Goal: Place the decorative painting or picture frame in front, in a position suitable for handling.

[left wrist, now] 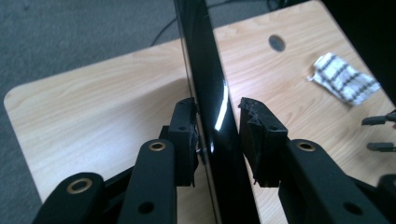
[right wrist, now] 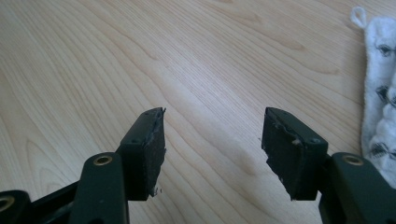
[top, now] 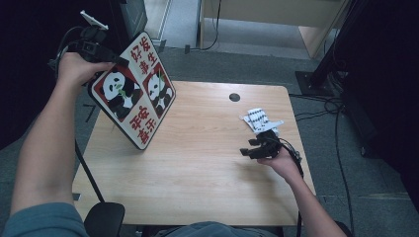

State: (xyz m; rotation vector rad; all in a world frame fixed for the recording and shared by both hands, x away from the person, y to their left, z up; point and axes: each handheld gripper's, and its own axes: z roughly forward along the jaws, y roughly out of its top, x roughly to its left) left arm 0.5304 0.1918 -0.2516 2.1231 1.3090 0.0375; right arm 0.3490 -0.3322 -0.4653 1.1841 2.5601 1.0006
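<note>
One claw, the left claw [top: 106, 61], grips the panda board [top: 133, 91] tilted on the counter's [top: 207, 163] left edge; the right claw [top: 249, 148] waits released, likely to steady it next.

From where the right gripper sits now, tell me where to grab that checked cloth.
Probably take the checked cloth at its near crumpled edge, coming from above with the open right gripper. It lies loosely bunched on the table, so a raised fold suits the jaws best.

Square black-edged board w/ red panels, two pandas & white Chinese characters [top: 136, 91]: tilted up off the wooden table, lower corner resting on the tabletop near the left edge, upper-left edge clamped btw. the left gripper [top: 106, 60] jaws.
</note>
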